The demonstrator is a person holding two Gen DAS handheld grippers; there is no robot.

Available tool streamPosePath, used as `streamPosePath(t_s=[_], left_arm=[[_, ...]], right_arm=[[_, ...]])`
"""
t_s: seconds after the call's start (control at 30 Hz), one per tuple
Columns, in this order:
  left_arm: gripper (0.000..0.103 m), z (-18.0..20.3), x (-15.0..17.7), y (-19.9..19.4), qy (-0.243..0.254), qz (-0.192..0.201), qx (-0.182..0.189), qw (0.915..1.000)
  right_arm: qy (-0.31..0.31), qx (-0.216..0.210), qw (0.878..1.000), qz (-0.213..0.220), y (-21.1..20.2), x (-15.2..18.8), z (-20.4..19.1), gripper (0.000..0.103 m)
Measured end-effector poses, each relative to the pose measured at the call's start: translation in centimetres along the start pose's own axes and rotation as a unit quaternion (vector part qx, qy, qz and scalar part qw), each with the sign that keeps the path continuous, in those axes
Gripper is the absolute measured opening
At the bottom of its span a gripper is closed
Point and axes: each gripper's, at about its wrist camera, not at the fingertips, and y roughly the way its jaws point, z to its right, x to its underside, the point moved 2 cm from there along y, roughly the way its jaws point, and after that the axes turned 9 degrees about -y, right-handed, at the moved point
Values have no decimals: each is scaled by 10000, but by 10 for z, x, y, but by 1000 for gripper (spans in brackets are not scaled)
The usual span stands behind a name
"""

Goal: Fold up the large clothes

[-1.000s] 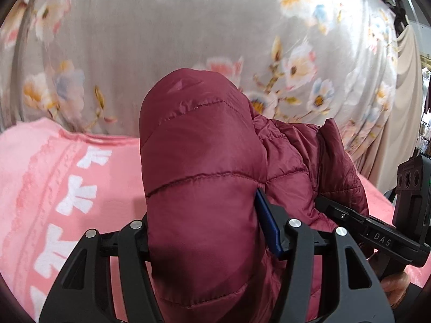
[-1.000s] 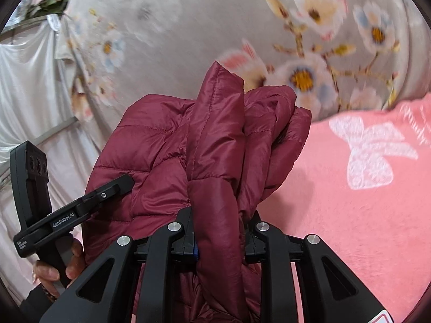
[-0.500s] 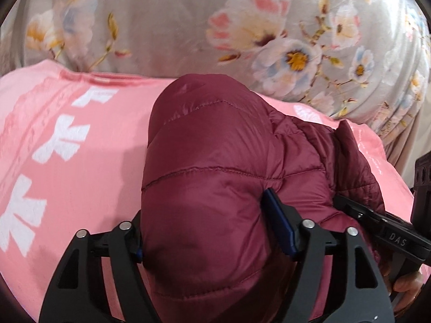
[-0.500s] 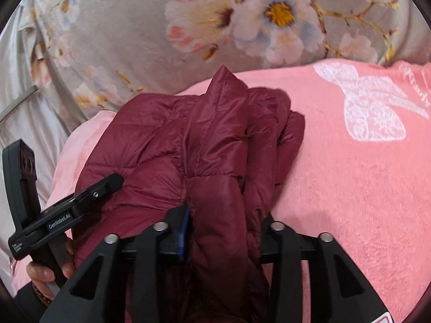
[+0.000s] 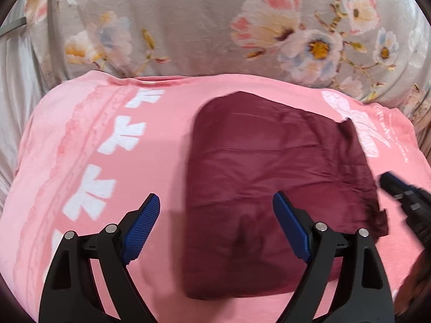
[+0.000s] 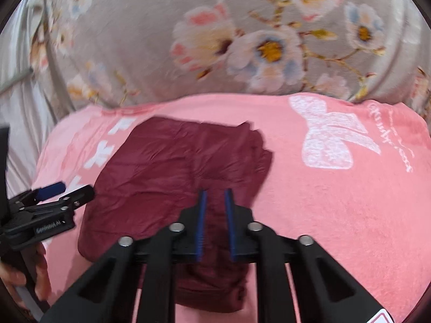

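Bedding comes first by size: the grey floral quilt (image 5: pixel 188 27) fills the back of both views, and in front of it lies the pink blanket (image 5: pixel 80 140) with its white bow prints, spread over the bed. On that blanket now rests the maroon puffer jacket (image 5: pixel 269 177), a compact, roughly rectangular bundle lying flat, its layered edges showing toward its right side in the right wrist view.

That is the change. A second ago, and still half a second ago, the jacket was bunched up and clamped in both claws, held above the blanket. Now it has been set down and both claws have let go. The left claw (image 5: pixel 215 226) stands wide apart with its blue pads (image 5: pixel 140 228) bare, one finger over pink blanket and the other over the jacket's near part. The right claw (image 6: pixel 215 226) has its fingers only a narrow gap apart, and nothing is pinched between them; it hangs above the bundle's near right corner, though whether it brushes the fabric I cannot tell.

Both views are slightly smeared, so the claws are probably in motion. In the right wrist view the left claw also shows at the left edge, beside the jacket and not gripping it.

Judged from how it lies, the fold looks done or nearly so: the bundle holds its shape unaided, and at most a small tidy-up of the loose right edge remains.
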Motion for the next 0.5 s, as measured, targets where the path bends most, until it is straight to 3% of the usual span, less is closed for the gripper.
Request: streamPosePath(t_s=[0.1, 0.2, 0.27, 0.5], left_arm=[[83, 11, 10, 11, -58, -201, -98, 9997], [85, 8, 28, 28, -333, -454, -117, 9983], [93, 5, 37, 31, -427, -347, -226, 9982], [97, 6, 58, 41, -408, -43, -361, 9985]], right_arm=[[109, 25, 9993, -343, 19, 16, -4, 5], [32, 183, 9990, -408, 27, 33, -8, 5], [-44, 257, 9989, -398, 29, 40, -10, 5], [-163, 367, 9987, -322, 36, 51, -12, 4]])
